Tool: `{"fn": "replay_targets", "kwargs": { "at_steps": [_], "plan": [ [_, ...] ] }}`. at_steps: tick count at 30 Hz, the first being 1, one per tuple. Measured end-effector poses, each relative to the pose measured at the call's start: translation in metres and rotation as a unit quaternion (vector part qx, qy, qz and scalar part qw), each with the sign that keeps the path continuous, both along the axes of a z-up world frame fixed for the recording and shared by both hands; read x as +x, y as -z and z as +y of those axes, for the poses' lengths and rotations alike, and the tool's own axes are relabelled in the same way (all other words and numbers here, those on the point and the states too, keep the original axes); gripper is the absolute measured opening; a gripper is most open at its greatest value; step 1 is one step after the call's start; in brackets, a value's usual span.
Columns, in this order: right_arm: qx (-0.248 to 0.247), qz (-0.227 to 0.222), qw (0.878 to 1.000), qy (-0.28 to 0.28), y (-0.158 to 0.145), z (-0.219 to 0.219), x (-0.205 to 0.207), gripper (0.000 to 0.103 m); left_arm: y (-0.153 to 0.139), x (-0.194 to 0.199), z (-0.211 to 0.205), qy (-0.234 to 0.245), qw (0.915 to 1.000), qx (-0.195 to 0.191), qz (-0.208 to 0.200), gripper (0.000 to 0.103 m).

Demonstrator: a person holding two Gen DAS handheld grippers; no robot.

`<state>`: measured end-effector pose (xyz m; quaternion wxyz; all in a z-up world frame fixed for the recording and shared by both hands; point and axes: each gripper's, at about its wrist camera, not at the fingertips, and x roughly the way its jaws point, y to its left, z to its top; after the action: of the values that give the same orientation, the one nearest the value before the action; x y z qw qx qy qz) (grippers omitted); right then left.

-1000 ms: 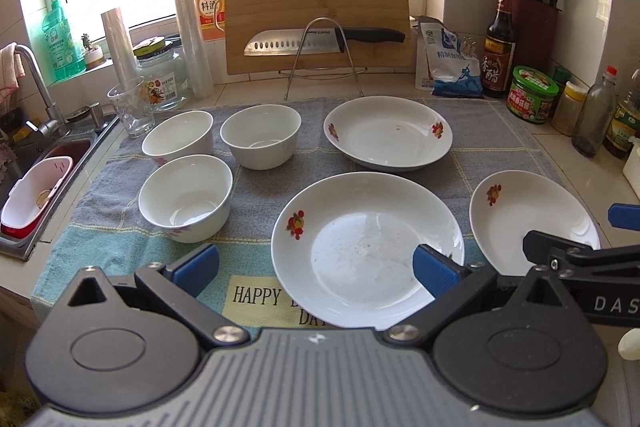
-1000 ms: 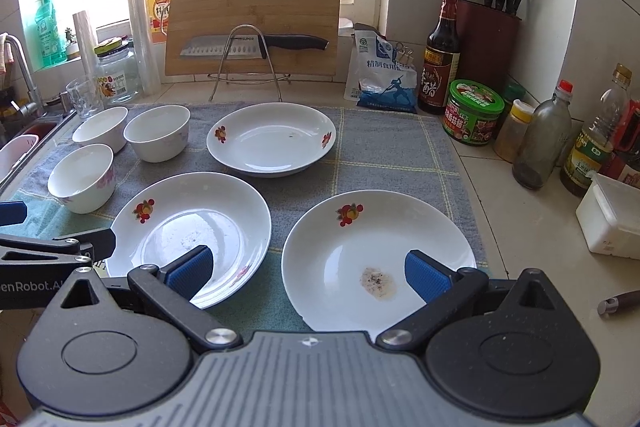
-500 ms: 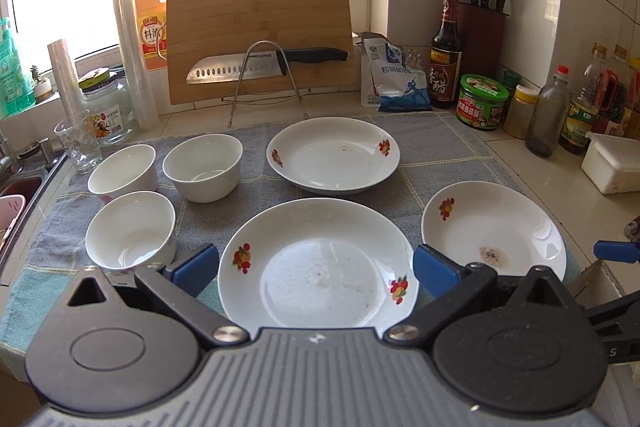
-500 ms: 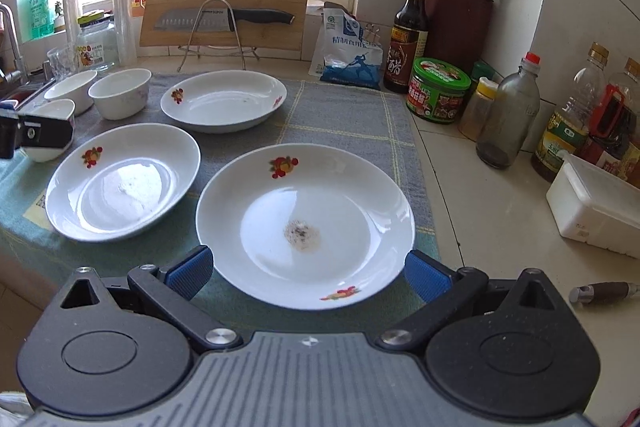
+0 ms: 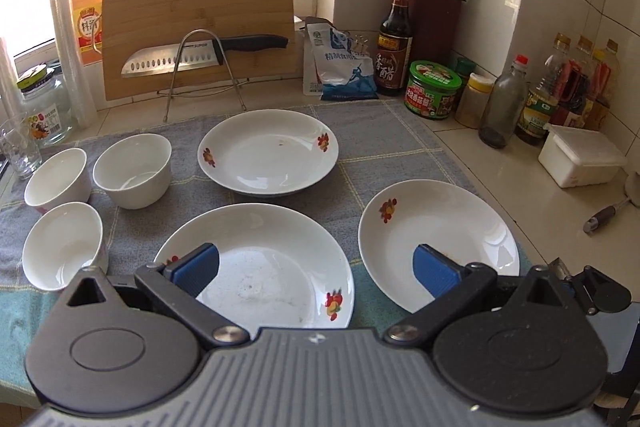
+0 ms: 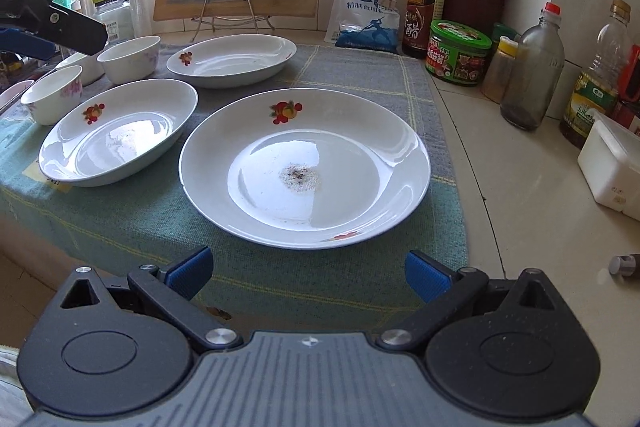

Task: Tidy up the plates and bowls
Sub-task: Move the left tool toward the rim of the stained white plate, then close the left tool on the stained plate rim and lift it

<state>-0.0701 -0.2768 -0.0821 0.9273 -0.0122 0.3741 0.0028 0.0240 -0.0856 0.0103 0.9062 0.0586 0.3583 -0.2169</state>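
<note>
Three white plates with fruit prints lie on a towel (image 5: 384, 155): a far plate (image 5: 269, 151), a near middle plate (image 5: 264, 279) and a right plate (image 5: 440, 239) with crumbs. Three white bowls (image 5: 134, 169) stand at the left. My left gripper (image 5: 316, 269) is open and empty above the middle plate's near edge. My right gripper (image 6: 306, 273) is open and empty, low in front of the right plate (image 6: 304, 167), just off the counter's front edge. The left gripper also shows at the left of the right wrist view (image 6: 44, 27).
A cutting board (image 5: 196, 23) and knife (image 5: 200, 55) on a wire rack stand at the back. Sauce bottles (image 5: 394, 39), a knife block (image 5: 436, 19), a green jar (image 5: 434, 89) and a white box (image 5: 580, 157) line the right side. A glass jar (image 5: 44, 107) stands at the left.
Both grippers have shifted to the right and back toward the counter's front edge. The right gripper has dropped lower in front of the right plate. Both stay open and empty.
</note>
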Motion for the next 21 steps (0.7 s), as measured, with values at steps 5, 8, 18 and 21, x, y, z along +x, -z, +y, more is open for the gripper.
{"fn": "replay_targets", "kwargs": {
  "at_steps": [5, 8, 18, 21],
  "plan": [
    [0.002, -0.004, 1.0, -0.003, 0.008, -0.002, 0.008, 0.103, -0.002, 0.02, -0.02, 0.055, 0.9982, 0.021, -0.01, 0.102],
    [-0.014, -0.005, 1.0, -0.004, 0.014, 0.0, 0.013, 0.103, -0.001, 0.036, -0.031, 0.089, 0.9955, 0.029, -0.014, 0.102],
    [-0.002, -0.004, 1.0, -0.005, 0.021, -0.001, 0.029, 0.103, 0.025, 0.088, -0.079, 0.231, 0.9705, 0.05, 0.046, 0.102],
    [-0.001, -0.005, 1.0, -0.008, 0.022, -0.001, 0.029, 0.103, 0.038, 0.099, -0.093, 0.269, 0.9583, 0.052, 0.082, 0.102]
  ]
}}
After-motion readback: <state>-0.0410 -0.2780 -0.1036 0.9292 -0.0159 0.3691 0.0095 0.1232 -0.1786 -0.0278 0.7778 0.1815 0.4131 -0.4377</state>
